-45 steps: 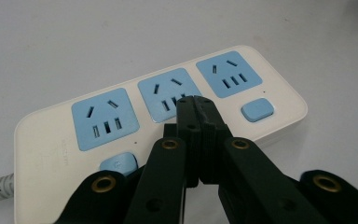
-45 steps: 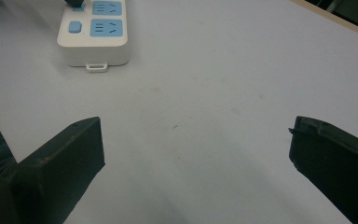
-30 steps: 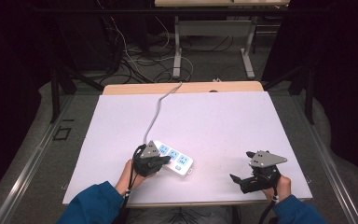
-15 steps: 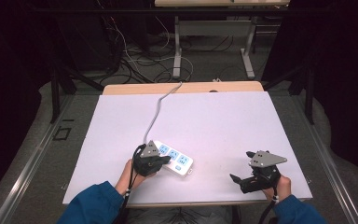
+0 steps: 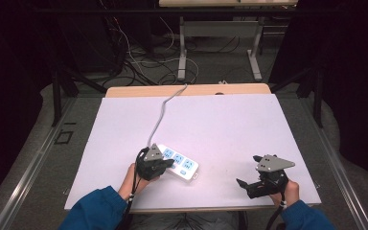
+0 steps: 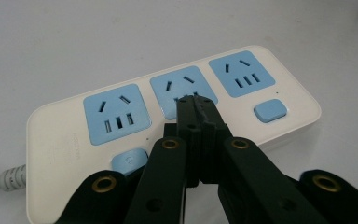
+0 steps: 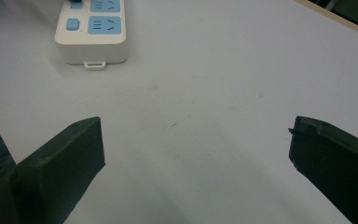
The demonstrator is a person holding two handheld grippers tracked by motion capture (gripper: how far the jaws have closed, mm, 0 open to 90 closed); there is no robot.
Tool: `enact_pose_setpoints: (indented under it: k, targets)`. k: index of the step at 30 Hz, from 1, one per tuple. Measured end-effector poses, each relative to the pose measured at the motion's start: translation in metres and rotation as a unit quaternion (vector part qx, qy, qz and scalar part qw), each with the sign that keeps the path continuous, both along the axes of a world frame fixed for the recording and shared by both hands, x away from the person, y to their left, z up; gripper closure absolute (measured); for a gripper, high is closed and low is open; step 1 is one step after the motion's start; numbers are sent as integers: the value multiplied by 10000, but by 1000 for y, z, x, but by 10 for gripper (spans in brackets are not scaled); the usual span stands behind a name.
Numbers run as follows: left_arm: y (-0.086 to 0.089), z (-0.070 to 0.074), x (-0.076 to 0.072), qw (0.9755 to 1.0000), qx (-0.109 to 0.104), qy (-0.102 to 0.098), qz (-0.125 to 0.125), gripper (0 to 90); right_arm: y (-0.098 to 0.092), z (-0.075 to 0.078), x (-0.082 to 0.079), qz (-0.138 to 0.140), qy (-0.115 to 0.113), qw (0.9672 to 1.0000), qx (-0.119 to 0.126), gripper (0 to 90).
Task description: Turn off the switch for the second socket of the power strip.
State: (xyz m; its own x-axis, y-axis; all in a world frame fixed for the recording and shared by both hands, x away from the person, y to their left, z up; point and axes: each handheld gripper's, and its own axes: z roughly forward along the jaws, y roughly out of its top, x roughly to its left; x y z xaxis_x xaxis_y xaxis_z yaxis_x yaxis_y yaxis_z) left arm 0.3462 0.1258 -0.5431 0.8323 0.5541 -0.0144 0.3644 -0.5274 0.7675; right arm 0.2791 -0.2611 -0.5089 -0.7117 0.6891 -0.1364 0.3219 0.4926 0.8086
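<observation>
A white power strip (image 5: 186, 168) with three blue sockets lies near the front left of the white table (image 5: 220, 124); its grey cable (image 5: 160, 117) runs off the far edge. My left gripper (image 5: 169, 163) is shut, with nothing between its jaws. In the left gripper view its tips (image 6: 194, 101) point at the lower edge of the middle socket (image 6: 182, 84) of the strip (image 6: 56, 135); whether they touch it I cannot tell. My right gripper (image 5: 247, 171) rests near the front right edge, open and holding nothing. From the right gripper view (image 7: 196, 135) the strip's end (image 7: 93, 44) lies well ahead.
Blue switch buttons (image 6: 270, 111) sit beside the sockets. A small hanging tab (image 7: 95, 64) sticks out of the strip's end. Blue sleeves (image 5: 93, 211) come in at the table's front edge. Beyond the wooden far edge (image 5: 187, 90), loose cables and desk legs (image 5: 182, 48) stand on the floor.
</observation>
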Motion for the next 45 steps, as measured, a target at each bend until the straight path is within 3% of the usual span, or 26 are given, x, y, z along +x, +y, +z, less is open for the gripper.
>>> enact_pose_setpoints:
  k: [3,5,6,22,37,45]
  targets:
    - [0,0,0,10000,10,-20,-18,900,0,0,1,47,12,10000,-35,27]
    - [-1,-2,0,9999,-92,-49,43,900,0,0,1,27,-2,10000,-17,27]
    - [0,0,0,10000,-19,28,1,900,0,0,1,18,-22,10000,1,27]
    - [-5,-1,-5,9996,169,-222,50,900,1,-1,1,-17,-13,10000,-7,27]
    - [-3,-1,-4,9997,108,-225,13,900,1,-1,0,-55,11,10000,13,27]
    - [-2,-3,-3,9999,-23,-153,27,900,0,-1,1,4,57,10000,7,27]
